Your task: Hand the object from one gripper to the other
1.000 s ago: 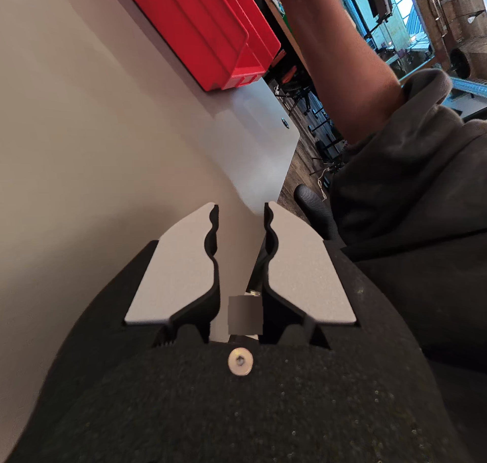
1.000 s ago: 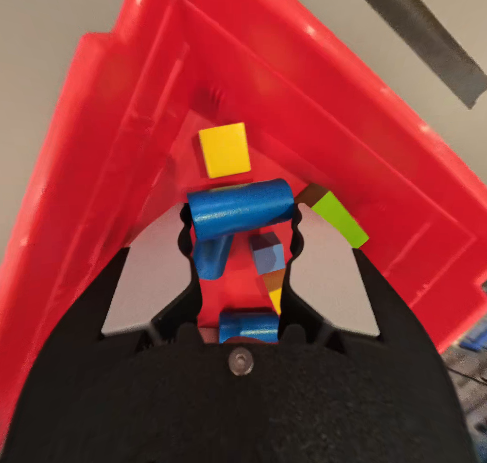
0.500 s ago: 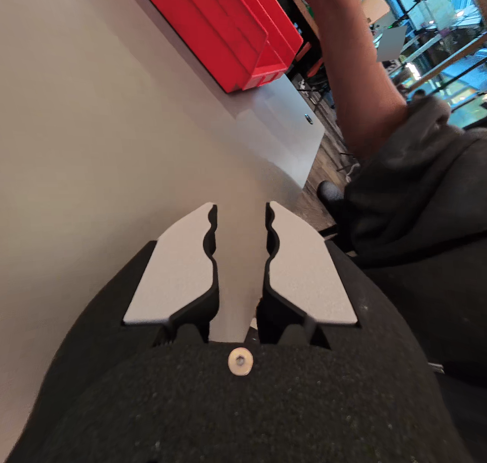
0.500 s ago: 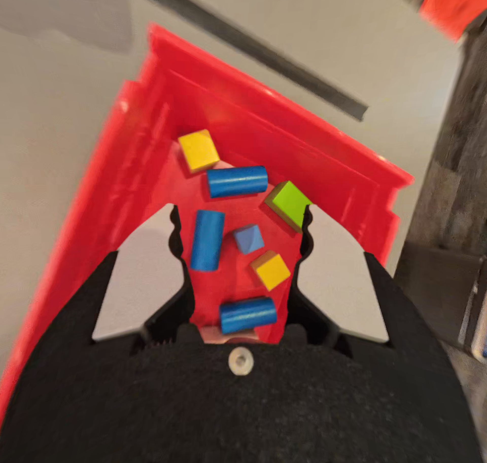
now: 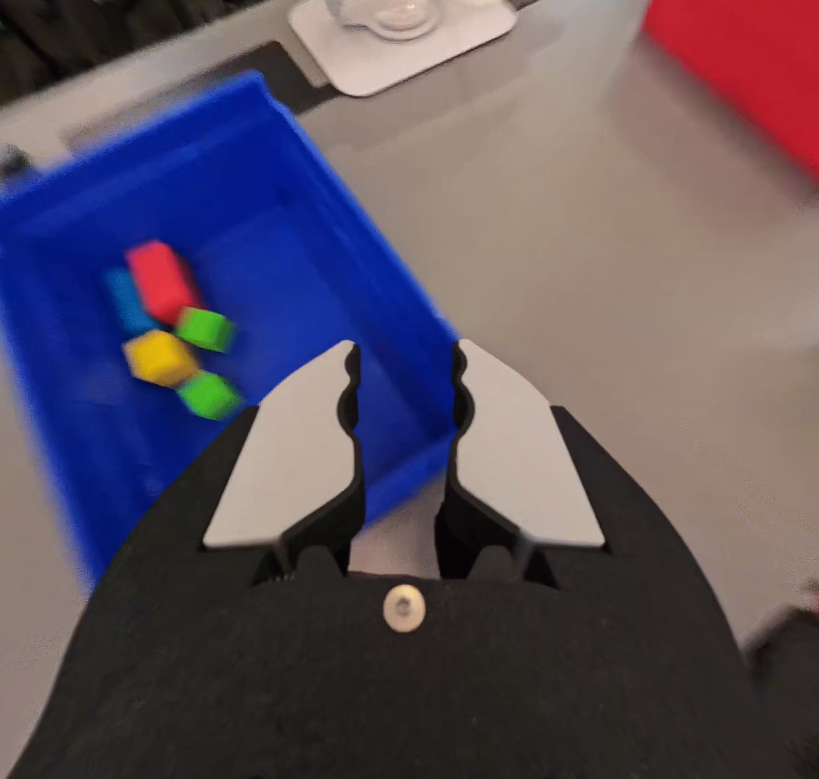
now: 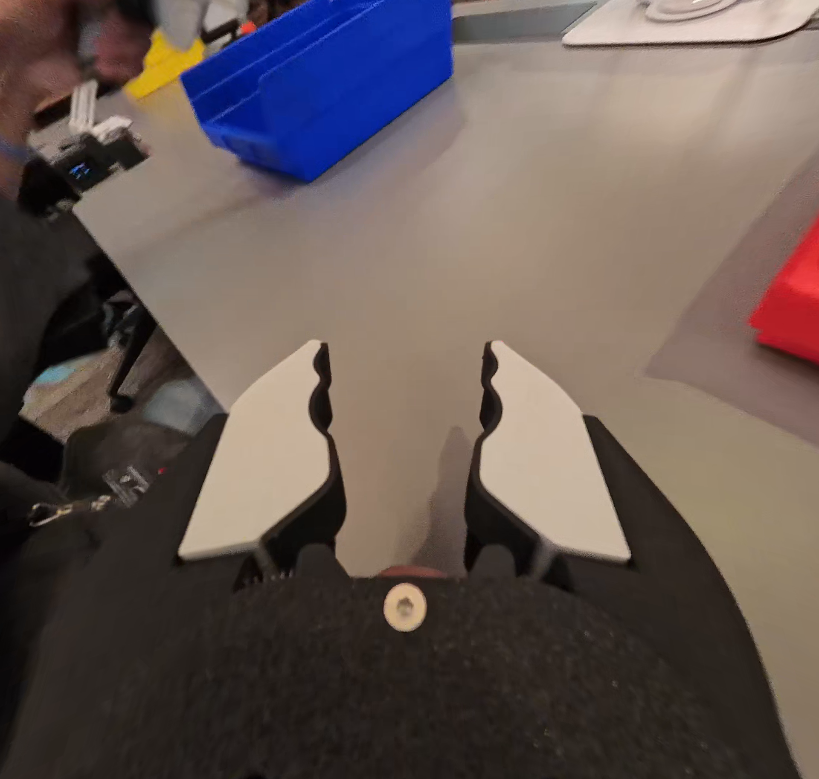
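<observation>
A grey desk (image 6: 532, 208) is seen in both views. On it, to the left and farther off, a blue bin (image 6: 337, 88) is set; in the left wrist view its wall (image 5: 337, 226) is shown from above. At the right edge a red bin (image 6: 793, 310) is placed, well apart from the blue one. At the far side a pale flat pad (image 5: 416, 48) is laid, bearing a clear, blurred object (image 5: 390, 8).

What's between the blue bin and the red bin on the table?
Only bare grey table between the blue bin and the red bin, seen in the right wrist view.
</observation>
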The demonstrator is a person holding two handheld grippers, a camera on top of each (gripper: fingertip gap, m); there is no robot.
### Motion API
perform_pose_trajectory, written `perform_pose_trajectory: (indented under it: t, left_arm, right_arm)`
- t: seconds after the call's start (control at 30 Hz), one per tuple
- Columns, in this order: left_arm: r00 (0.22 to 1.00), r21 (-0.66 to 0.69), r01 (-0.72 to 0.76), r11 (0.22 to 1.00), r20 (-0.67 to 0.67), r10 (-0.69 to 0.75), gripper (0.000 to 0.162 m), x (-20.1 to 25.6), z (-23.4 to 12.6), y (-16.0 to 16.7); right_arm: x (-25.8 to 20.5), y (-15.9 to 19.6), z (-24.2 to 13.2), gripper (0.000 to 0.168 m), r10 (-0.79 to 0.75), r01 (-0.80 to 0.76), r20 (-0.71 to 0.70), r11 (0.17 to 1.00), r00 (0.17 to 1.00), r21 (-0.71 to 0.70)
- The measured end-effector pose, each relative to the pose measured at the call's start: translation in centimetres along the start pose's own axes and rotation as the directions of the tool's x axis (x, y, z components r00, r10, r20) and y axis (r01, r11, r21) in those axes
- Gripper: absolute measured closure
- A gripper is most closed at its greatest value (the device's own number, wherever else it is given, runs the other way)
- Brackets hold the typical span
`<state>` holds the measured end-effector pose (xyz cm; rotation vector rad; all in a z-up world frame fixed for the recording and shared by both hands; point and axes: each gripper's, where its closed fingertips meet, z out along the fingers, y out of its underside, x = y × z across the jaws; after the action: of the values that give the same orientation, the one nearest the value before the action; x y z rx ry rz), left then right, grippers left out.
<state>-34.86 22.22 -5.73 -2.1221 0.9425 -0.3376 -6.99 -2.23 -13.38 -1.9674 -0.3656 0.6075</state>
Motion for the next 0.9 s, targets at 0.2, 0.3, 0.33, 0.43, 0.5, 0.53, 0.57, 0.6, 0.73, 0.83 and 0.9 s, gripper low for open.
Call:
perform_pose_trajectory:
  t: [0.2, 0.3, 0.33, 0.43, 0.5, 0.53, 0.57, 0.6, 0.73, 0.83, 0.9]
  left_arm:
    - [0.982, -0.38, -0.151, 0.913, 0.052, 0.184, 0.115, -10.5, 6.3, 1.9]
    - [0.993, -0.473, -0.101, 0.875, 0.011, 0.121, 0.116, -12.6, 9.0, 2.6]
    - [0.994, -0.496, -0.089, 0.864, 0.009, 0.108, 0.117, -13.2, 9.7, 2.8]
    - [0.995, -0.576, -0.076, 0.814, 0.012, 0.101, 0.119, -14.7, 11.5, 4.1]
    - [0.995, -0.613, -0.07, 0.787, 0.012, 0.099, 0.121, -15.1, 12.4, 5.0]
    - [0.995, -0.635, -0.068, 0.769, 0.018, 0.102, 0.124, -15.4, 12.7, 5.6]
    - [0.994, -0.655, -0.064, 0.753, 0.025, 0.106, 0.125, -15.6, 13.0, 6.1]
    - [0.994, -0.674, -0.061, 0.736, 0.024, 0.105, 0.128, -15.6, 13.2, 6.7]
    - [0.995, -0.712, -0.077, 0.698, -0.007, 0.103, 0.133, -15.0, 13.1, 7.4]
    - [0.992, -0.691, -0.098, 0.716, -0.011, 0.125, 0.133, -14.2, 11.9, 6.8]
    - [0.996, -0.609, -0.083, 0.789, -0.039, 0.075, 0.133, -12.5, 10.6, 5.4]
  right_arm:
    - [-1.3, 1.0, 1.2, 0.103, -0.071, 0.074, 0.066, 0.997, 0.995, -0.038]
    - [-1.1, 1.0, 0.8, 0.105, -0.042, 0.044, 0.088, 0.999, 0.995, -0.028]
    - [-0.9, 1.0, 0.8, 0.106, -0.036, 0.039, 0.087, 0.999, 0.996, -0.03]
    - [-0.5, 0.6, 0.4, 0.106, -0.015, 0.017, 0.097, 1.0, 0.995, -0.02]
    - [-0.2, 0.5, 0.2, 0.107, -0.004, 0.005, 0.099, 1.0, 0.995, -0.009]
    - [-0.1, 0.5, 0.2, 0.107, 0.007, -0.005, 0.104, 1.0, 0.995, -0.012]
    - [-0.1, 0.6, 0.2, 0.107, 0.019, -0.017, 0.112, 1.0, 0.994, -0.013]
    - [-0.1, 0.6, 0.2, 0.107, 0.03, -0.029, 0.121, 0.999, 0.992, -0.016]
    - [-0.3, 0.4, 0.2, 0.108, 0.052, -0.052, 0.148, 0.999, 0.988, -0.006]
    - [-0.5, 0.3, 0.1, 0.109, 0.046, -0.046, 0.152, 0.999, 0.987, -0.002]
    - [-0.7, -0.2, -0.1, 0.109, 0.019, -0.022, 0.154, 1.0, 0.988, 0.018]
